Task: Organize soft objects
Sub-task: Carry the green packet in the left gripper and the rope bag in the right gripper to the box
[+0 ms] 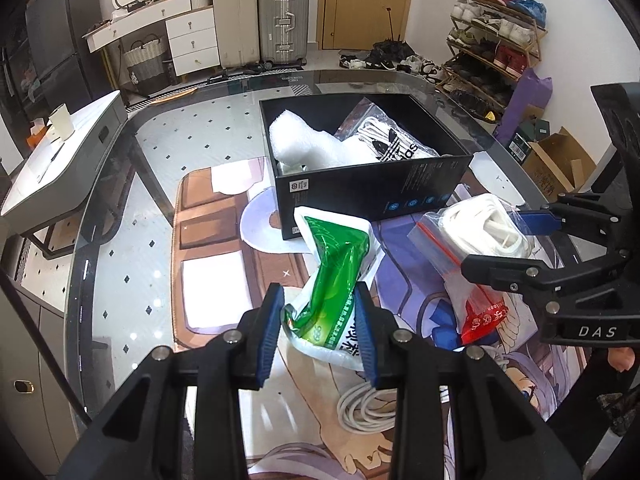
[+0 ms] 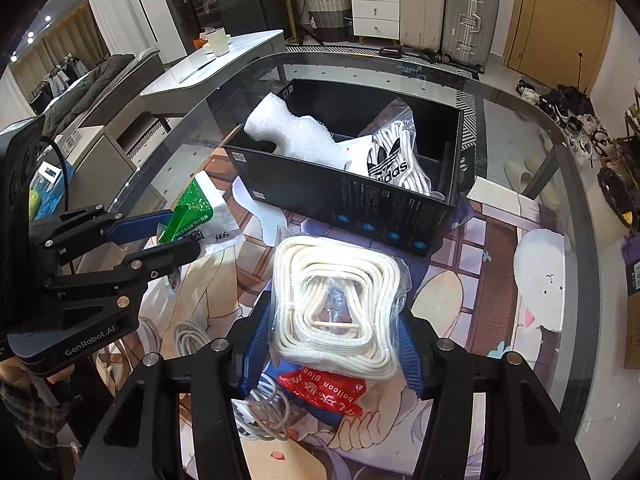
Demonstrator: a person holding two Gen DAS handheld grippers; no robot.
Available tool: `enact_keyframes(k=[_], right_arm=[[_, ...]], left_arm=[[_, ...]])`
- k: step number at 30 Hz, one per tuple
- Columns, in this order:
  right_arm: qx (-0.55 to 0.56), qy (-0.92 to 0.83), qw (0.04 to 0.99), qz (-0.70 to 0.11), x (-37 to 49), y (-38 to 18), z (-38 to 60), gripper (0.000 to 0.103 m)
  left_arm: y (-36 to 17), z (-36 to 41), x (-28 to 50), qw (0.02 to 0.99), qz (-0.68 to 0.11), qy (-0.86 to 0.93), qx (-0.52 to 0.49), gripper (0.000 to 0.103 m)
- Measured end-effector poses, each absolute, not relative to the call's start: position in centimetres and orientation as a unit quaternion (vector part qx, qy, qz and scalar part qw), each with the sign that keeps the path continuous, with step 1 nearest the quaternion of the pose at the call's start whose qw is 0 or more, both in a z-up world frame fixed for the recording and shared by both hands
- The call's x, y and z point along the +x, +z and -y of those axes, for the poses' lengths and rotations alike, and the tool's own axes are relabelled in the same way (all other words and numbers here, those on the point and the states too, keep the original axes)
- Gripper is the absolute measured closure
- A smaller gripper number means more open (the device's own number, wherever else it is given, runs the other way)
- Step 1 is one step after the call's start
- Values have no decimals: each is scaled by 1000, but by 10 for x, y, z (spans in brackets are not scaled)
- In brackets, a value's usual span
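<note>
My left gripper (image 1: 320, 334) is shut on a green and white soft packet (image 1: 334, 276), held above the table; the same packet (image 2: 192, 212) shows at the left of the right wrist view. My right gripper (image 2: 334, 344) is shut on a clear zip bag of coiled white cord (image 2: 334, 300), with a red packet (image 2: 324, 392) hanging below it. From the left wrist view that bag (image 1: 480, 232) hangs at the right. Behind both stands an open black box (image 1: 368, 188) holding white foam (image 1: 304, 140) and a bagged Adidas item (image 1: 392, 140).
A coiled white cable (image 1: 364, 404) lies on the printed mat (image 1: 224, 216) below the grippers. The glass table (image 1: 120, 208) has a rounded edge; a white side table (image 1: 60, 160) stands to the left. Suitcases and a shoe rack line the far wall.
</note>
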State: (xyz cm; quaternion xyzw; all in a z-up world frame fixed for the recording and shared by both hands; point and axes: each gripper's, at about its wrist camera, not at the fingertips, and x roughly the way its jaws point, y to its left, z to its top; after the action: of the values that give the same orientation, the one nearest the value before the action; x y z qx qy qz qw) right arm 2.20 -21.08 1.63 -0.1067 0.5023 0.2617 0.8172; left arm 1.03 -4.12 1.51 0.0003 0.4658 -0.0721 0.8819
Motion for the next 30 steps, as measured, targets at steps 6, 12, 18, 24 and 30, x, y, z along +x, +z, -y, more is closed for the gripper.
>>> enact_keyframes(k=[6,12,18,24,30], right_arm=[[-109,262,824,-490,13,32,215,47],[-113,264,830,-479,12,51,214,47],[-110,266,834,-471,16,63,213,47],[-107,267,839,-463,22,74,210,47],[-103,267,841,-459,35,79,209,47]], left_arm=[[29,44,7,888,-454,-70,5,70],[42,46,7,894,-442,-70,6,70],[54,46,10,899,-433,-68,10,70],[64,45,16,903,-424,-67,9,70],[71,45,27,905,-419,-66,12,70]])
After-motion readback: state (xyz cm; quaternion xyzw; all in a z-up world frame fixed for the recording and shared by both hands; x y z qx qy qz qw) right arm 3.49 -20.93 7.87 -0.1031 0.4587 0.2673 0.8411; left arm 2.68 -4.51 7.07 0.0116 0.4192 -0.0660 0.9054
